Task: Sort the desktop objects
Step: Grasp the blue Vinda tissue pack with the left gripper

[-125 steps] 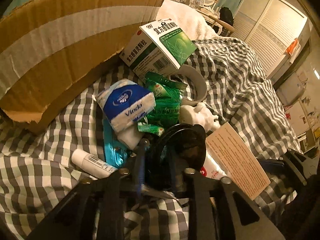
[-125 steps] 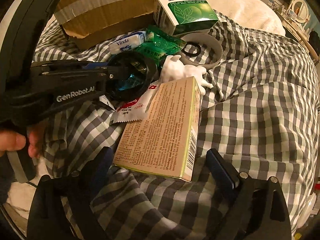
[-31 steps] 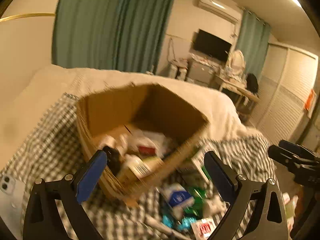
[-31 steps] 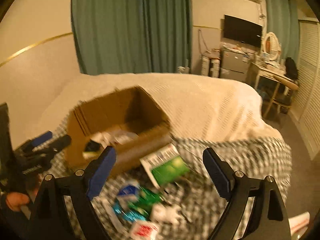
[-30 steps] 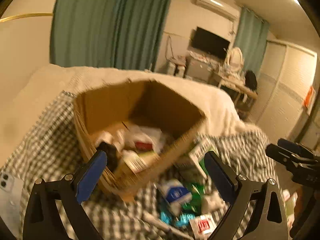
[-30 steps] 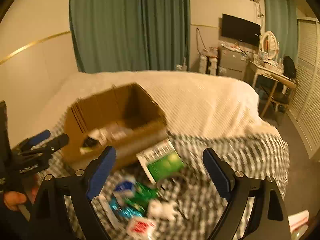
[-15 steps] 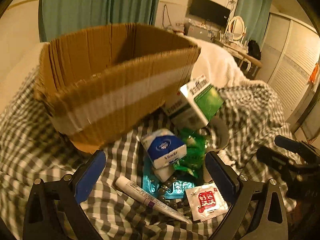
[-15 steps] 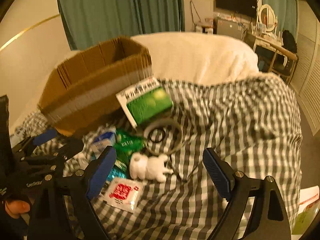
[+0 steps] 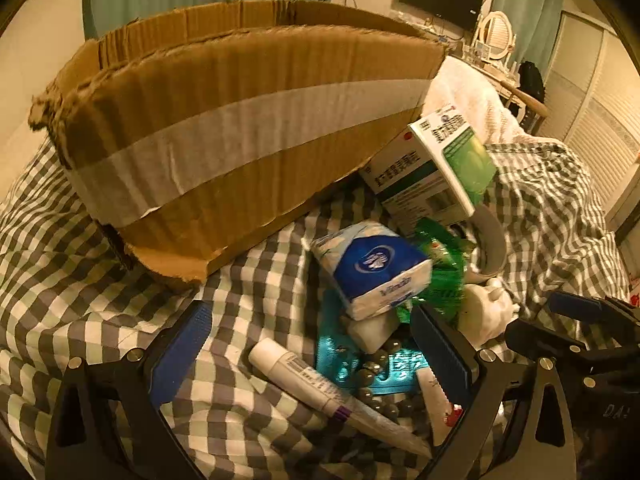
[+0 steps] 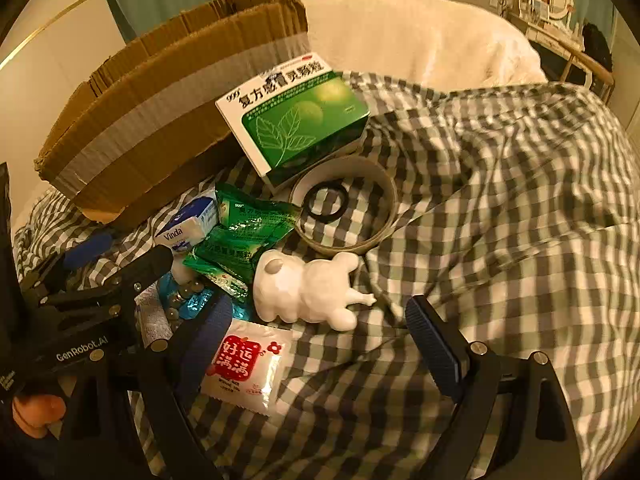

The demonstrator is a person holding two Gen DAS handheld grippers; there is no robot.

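Note:
A pile of small objects lies on the checked cloth (image 10: pixel 500 240) in front of a cardboard box (image 9: pixel 240 128). My left gripper (image 9: pixel 316 344) is open and empty, low over a white tube (image 9: pixel 320 388), a blue blister pack (image 9: pixel 372 368) and a blue Vinda tissue pack (image 9: pixel 376 272). My right gripper (image 10: pixel 320 344) is open and empty, just in front of a white animal figurine (image 10: pixel 308 292) and a red-and-white sachet (image 10: pixel 244 364). A green medicine box (image 10: pixel 296 116) leans against the cardboard box. Green sachets (image 10: pixel 244 232) and a tape roll (image 10: pixel 348 204) lie between them.
The cardboard box also shows in the right wrist view (image 10: pixel 160 112), at the back left. A small black ring (image 10: pixel 326 202) lies inside the tape roll. A white blanket (image 10: pixel 420 36) covers the bed behind. Bare checked cloth extends to the right.
Both grippers have come down from a high view over the box to just above the pile. The tan box and black round object seen 4 seconds ago are gone from the cloth.

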